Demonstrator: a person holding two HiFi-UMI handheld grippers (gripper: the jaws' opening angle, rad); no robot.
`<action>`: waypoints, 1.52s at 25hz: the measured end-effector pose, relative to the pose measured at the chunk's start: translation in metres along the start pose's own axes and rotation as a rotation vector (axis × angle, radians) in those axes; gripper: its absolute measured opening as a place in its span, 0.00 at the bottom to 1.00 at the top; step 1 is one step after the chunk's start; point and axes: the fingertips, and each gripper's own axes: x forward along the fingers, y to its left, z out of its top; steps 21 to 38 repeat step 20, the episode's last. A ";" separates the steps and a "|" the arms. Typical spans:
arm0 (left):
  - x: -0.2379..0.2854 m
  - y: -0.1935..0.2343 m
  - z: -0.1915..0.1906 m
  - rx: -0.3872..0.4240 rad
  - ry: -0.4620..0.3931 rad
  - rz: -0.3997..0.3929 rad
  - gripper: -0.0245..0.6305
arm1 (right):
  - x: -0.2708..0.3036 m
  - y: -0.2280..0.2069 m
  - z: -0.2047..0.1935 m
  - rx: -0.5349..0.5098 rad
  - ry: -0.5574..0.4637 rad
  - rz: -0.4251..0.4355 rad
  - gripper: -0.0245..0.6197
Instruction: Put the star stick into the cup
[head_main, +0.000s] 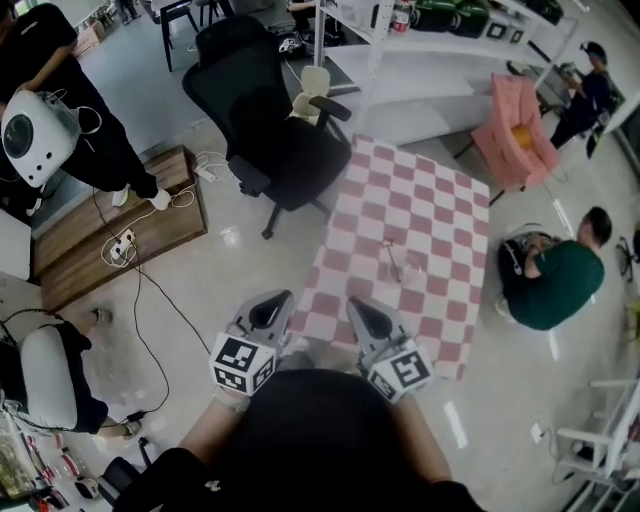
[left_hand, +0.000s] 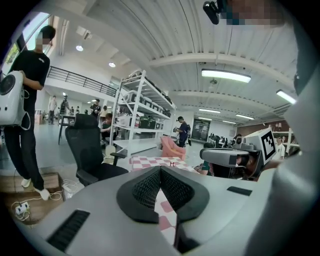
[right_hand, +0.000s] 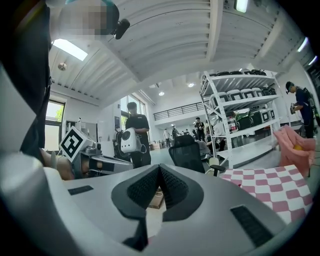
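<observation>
A table under a pink-and-white chequered cloth (head_main: 420, 200) stands in the middle of the pale floor. Just beyond its far corner is a black office chair (head_main: 250, 90) on castors, turned away from the table. To the left lies a low wooden platform (head_main: 70, 250) with a white power strip (head_main: 122, 243) on it, and a black cable (head_main: 150, 320) trails from there across the floor. A person in black (head_main: 90, 120) stands at the platform's far end holding a white rounded device (head_main: 35, 135). On the right, someone in a green top (head_main: 555, 280) sits on the floor near the table's edge. Further back are a pink armchair (head_main: 515, 130) and white shelving (head_main: 400, 50).
</observation>
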 end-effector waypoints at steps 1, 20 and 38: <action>0.000 0.000 0.001 0.003 0.000 -0.003 0.10 | -0.001 0.000 -0.001 0.000 0.004 -0.003 0.06; 0.013 -0.006 0.012 0.032 0.002 -0.022 0.10 | -0.012 -0.010 -0.004 0.000 0.008 -0.045 0.06; 0.013 -0.006 0.012 0.032 0.002 -0.022 0.10 | -0.012 -0.010 -0.004 0.000 0.008 -0.045 0.06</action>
